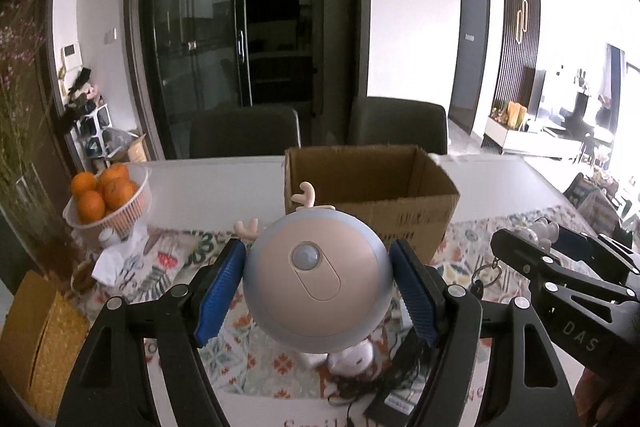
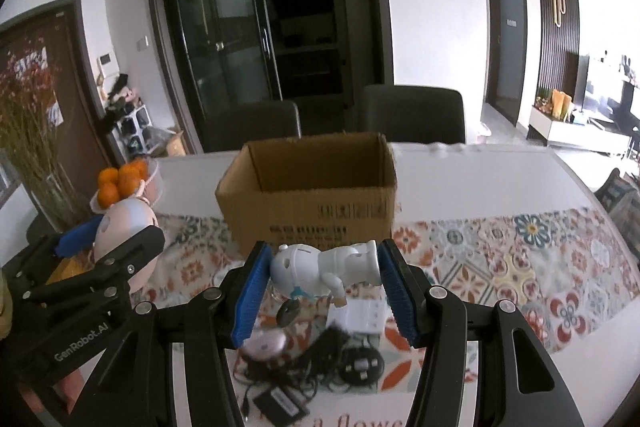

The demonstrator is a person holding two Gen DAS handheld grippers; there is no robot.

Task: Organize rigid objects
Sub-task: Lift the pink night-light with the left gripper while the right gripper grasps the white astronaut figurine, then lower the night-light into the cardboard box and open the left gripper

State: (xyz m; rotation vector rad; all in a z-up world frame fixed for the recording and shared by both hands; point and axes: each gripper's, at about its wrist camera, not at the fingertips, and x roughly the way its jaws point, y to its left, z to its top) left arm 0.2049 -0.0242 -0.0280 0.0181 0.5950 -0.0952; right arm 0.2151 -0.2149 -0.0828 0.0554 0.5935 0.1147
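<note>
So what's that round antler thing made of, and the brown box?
The round antler gadget looks like smooth matte plastic: even pink and grey surfaces with a soft sheen. The open box looks like plain corrugated cardboard: dull brown, thin folded walls, printed black marks.

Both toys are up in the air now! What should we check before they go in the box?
1. Left gripper squeezing the round deer-antler toy on both sides: ok.
2. Right gripper holding the white robot figure between its pads: ok.
3. Cardboard box open on top: ok.
4. Room inside the box: cannot tell, its floor is hidden.
5. Both toys lifted clear of the cables and small things on the patterned cloth: ok.
6. Bowl of oranges out of the way, off to the left: ok.
</note>
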